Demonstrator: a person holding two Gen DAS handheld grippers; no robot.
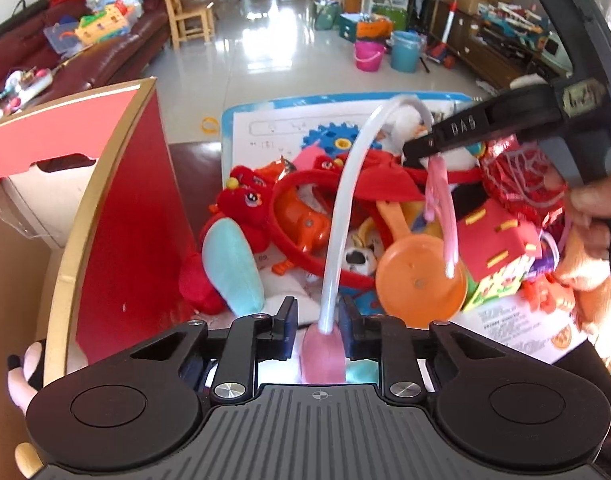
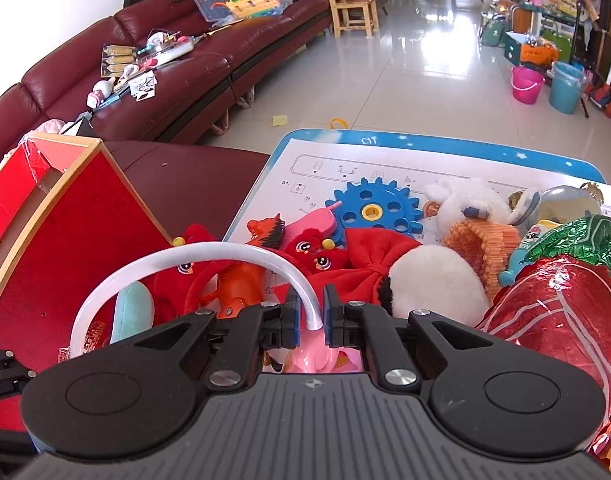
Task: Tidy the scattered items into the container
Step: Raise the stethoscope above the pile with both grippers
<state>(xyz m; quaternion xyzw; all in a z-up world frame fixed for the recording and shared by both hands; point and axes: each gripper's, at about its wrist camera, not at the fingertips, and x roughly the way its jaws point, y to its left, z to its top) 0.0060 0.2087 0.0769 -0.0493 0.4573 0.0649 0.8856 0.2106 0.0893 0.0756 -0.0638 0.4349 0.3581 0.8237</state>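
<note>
clear hose (image 1: 337, 216) between both tools (image 1: 316, 312) (image 2: 308, 312)

Left wrist: close above the toy pile (image 1: 345, 216), angled down, facing the far room.
Right wrist: same pile (image 2: 345, 248), close, angled down.
Shared: red box (image 1: 117, 200) (image 2: 65, 232), blue gear (image 1: 333, 142) (image 2: 371, 212).

A heap of toys lies on a blue-bordered instruction sheet (image 2: 385, 148), with the tall red cardboard box with gold rim (image 1: 117, 208) to its left. The blue plastic gear wheel (image 2: 373, 210) lies behind the red fabric bow (image 2: 369, 256). The orange plastic paddle (image 1: 421, 276) lies right of the red plush doll (image 1: 241, 204). A clear arched plastic tube (image 1: 345, 192) spans above the heap.
</note>
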